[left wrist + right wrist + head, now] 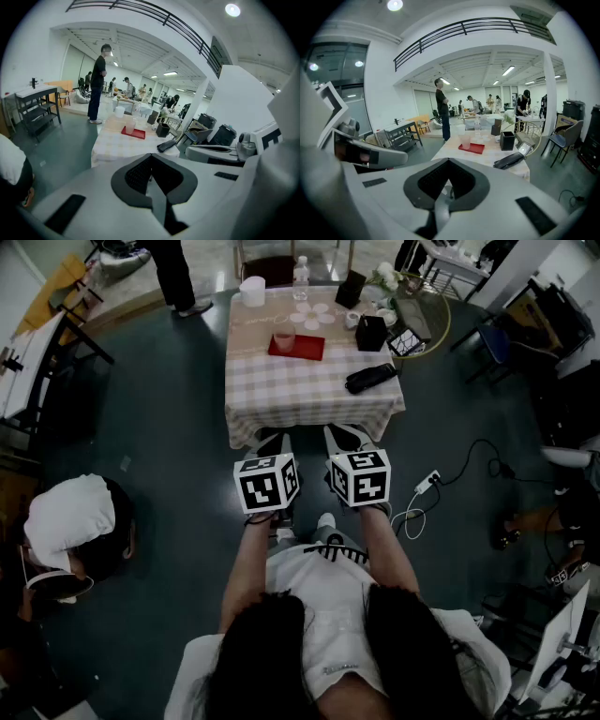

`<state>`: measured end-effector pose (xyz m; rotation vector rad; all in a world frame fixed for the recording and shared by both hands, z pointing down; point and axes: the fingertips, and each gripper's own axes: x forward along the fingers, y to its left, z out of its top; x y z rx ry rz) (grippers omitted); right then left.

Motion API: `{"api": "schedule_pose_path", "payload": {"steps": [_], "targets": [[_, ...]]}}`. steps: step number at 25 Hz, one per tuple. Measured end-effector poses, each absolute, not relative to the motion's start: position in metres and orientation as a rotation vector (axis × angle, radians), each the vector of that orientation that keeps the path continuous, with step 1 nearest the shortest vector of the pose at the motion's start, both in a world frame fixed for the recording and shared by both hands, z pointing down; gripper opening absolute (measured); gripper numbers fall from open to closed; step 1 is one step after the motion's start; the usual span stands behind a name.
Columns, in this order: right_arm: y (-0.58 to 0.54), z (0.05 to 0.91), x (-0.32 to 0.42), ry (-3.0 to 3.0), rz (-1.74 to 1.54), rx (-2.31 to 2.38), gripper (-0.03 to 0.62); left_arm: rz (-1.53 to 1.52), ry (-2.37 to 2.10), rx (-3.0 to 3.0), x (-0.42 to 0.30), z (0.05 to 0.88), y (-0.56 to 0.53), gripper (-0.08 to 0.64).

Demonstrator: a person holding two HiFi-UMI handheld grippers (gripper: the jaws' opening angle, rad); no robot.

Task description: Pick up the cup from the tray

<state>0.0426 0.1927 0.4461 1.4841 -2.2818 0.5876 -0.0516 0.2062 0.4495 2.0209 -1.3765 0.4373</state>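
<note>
Through the head view I see both tools held side by side, low and well short of the table [314, 395], which wears a checked cloth. The left hand-held gripper [272, 440] has its jaws pressed together with nothing between them, and its own view shows the black pads meeting along one seam. The right hand-held gripper [345, 433] is fully closed too and equally empty. Each points toward the table's near edge without touching it. The cup [284, 338], a clear tumbler, stands upright on the left part of the red tray [302, 348], toward the far side of the table and well apart from both tools. I can pick out the cup [130, 126] on the tray [135, 133] from the left gripper view, and again the cup [464, 140] and tray [472, 148] from the right gripper view, small and far ahead. A black case [371, 378] lies near the table's right edge, a black box [371, 334] stands to the right of the tray, and a white container [252, 290] and a water bottle [301, 273] sit at the far edge. A person [178, 277] stands beyond the table's far left corner.
</note>
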Motion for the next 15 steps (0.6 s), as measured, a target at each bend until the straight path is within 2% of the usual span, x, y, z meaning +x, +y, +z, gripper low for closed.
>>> {"api": "schedule_pose_path", "payload": {"steps": [13, 15], "targets": [[0.185, 0.448, 0.046, -2.343, 0.611, 1.41, 0.009, 0.437, -1.419, 1.987, -0.042, 0.452, 0.198, 0.005], [0.185, 0.448, 0.044, -2.38, 0.607, 1.354, 0.047, 0.435, -1.425, 1.986, -0.038, 0.453, 0.198, 0.003]]}}
